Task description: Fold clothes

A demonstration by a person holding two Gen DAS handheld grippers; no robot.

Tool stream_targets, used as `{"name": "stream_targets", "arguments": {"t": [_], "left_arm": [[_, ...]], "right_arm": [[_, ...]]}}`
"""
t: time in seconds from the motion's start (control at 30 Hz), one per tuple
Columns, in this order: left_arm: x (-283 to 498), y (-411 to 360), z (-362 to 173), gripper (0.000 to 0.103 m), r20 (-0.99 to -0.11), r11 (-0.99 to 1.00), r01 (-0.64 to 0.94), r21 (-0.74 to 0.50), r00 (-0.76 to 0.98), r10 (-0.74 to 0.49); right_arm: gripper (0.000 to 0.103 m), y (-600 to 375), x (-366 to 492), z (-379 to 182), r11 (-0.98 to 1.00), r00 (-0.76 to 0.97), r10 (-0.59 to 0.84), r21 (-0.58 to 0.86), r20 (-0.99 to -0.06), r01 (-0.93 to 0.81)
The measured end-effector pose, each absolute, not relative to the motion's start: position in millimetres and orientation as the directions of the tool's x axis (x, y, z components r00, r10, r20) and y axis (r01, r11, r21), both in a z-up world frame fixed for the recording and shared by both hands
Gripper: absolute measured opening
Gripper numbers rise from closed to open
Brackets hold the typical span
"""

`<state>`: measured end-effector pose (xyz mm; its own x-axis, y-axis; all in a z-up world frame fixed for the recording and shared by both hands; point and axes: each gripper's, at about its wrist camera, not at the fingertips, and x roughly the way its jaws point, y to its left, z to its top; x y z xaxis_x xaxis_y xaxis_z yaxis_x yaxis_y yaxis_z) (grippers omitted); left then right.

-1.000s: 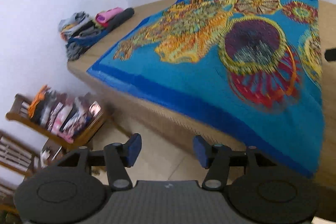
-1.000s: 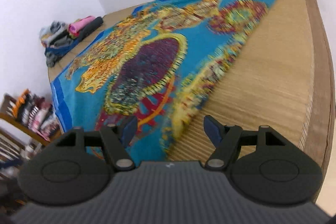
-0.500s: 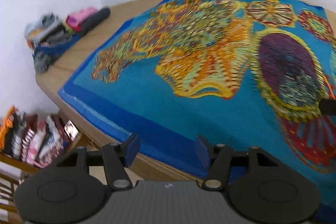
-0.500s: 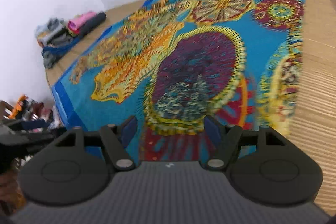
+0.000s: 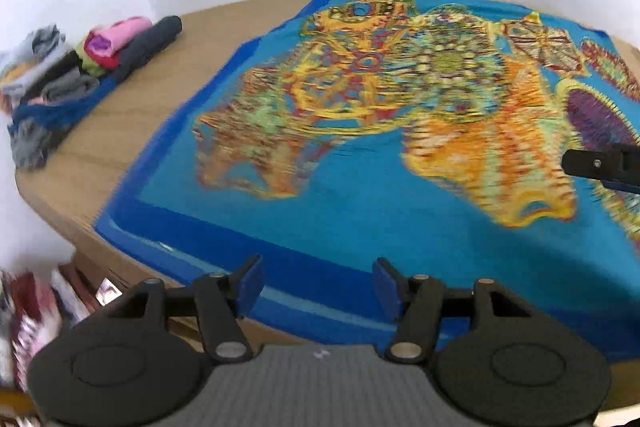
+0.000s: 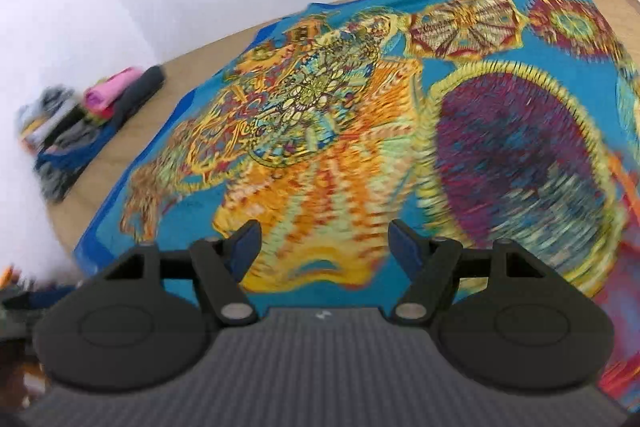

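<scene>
1. White walls back a light wooden table (image 5: pixel 132 115), and below its left edge a wooden rack of colourful items (image 5: pixel 28 311) shows, blurred.
2. At the table's far left sits a pile of rolled and folded clothes in grey, pink and dark blue (image 5: pixel 76 75), well apart from the work.
3. Spread flat across most of the tabletop lies the large turquoise cloth with a dark blue border and orange, yellow and purple medallion print (image 5: pixel 352 187), its near hem at the front edge.
4. The left gripper (image 5: pixel 316 283) hovers over that blue border, its blue pads wide apart, holding nothing.
5. Further right, the right gripper (image 6: pixel 322 247) hangs above the orange print, also spread and empty; its black tip shows at the left view's right edge.
6. Risks, as I judge them: thin fabric may slip from a shallow pinch, or both grippers could grab unevenly and skew the fold; dragging might also bunch the cloth toward the pile.
</scene>
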<state>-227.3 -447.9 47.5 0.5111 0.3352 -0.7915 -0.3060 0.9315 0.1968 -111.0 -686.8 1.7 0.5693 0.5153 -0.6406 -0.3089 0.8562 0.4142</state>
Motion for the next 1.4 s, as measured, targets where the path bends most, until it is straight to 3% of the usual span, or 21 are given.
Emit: {"name": "stream_targets", "arguments": {"t": [0.1,0.3,0.53,0.87,1.17,1.4], "left_arm": [[-225.1,-408.4,48.8,0.064,-0.795,0.942,-0.283,0.178,0.523,0.307],[-181.3,-349.9,40.0,0.066,-0.795,0.971,-0.194,0.137,0.564,0.224],[-115.8,-308.1,38.1,0.066,-0.785,0.983,-0.072,0.171,0.592,0.180],[-48.0,-258.8,38.7,0.067,-0.804,0.996,-0.013,0.093,0.589,0.083],[25.7,-218.1,21.0,0.067,-0.796,0.993,0.111,0.044,0.604,-0.032],[78.5,-173.8,-10.7,0.067,-0.796,0.984,0.177,-0.008,0.595,-0.114]], "right_arm": [[0.072,-643.8,-121.3,1.7,0.835,0.531,0.549,0.460,-0.646,-0.303],[0.072,-587.3,-116.9,12.6,0.883,0.601,0.468,0.361,-0.647,-0.300],[0.072,-539.4,-74.4,0.0,0.912,0.618,0.402,0.356,-0.675,-0.204],[0.072,-480.5,-0.1,34.8,0.907,0.594,0.422,0.329,-0.685,-0.263],[0.072,-397.3,102.9,70.1,0.917,0.636,0.385,0.199,-0.669,-0.345],[0.074,-274.4,258.4,54.6,0.902,0.621,0.358,0.085,-0.697,-0.424]]}}
